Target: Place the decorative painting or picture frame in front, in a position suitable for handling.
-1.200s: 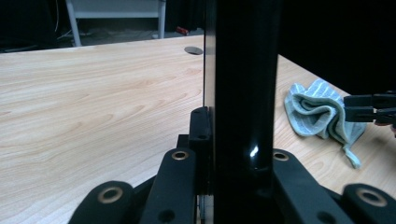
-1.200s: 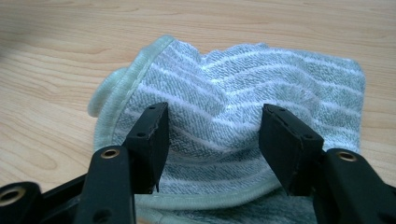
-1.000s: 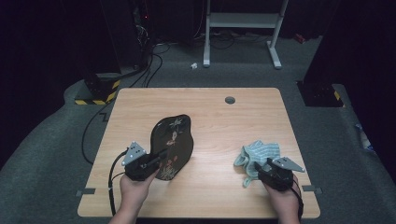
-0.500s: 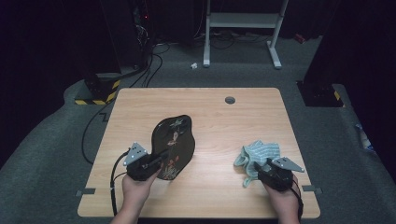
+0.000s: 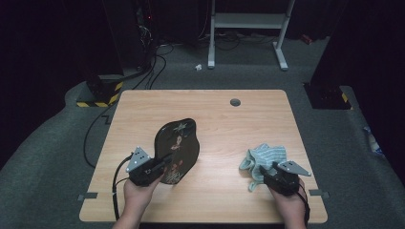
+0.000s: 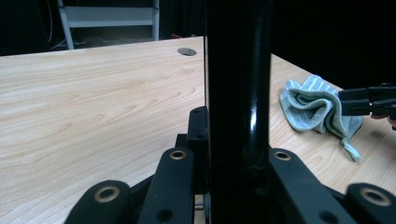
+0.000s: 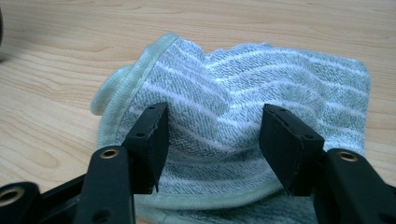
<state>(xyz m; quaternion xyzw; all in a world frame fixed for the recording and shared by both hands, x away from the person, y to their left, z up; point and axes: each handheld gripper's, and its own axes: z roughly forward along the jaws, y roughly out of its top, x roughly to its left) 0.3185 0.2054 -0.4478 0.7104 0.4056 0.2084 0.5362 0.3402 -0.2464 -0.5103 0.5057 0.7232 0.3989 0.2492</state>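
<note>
A black oval plate (image 5: 179,143) with a painted figure stands on its edge on the wooden table (image 5: 215,114), left of centre. My left gripper (image 5: 165,164) is shut on its near rim. In the left gripper view the plate (image 6: 238,70) shows edge-on as a black upright band clamped between the left gripper's (image 6: 238,140) jaws. A crumpled pale green striped towel (image 5: 267,155) lies at the right. My right gripper (image 5: 265,171) is at its near edge. In the right gripper view the right gripper's (image 7: 215,140) jaws stand apart over the towel (image 7: 243,79), with cloth showing between the pads. The left gripper view shows the towel (image 6: 308,100) and right gripper (image 6: 355,101) farther off.
A round cable hole (image 5: 235,102) sits near the table's far edge. Beyond the table, on the grey floor, stand a white frame (image 5: 248,21), loose cables (image 5: 157,52) and a black-and-yellow striped base (image 5: 102,93). Bare wood lies between plate and towel.
</note>
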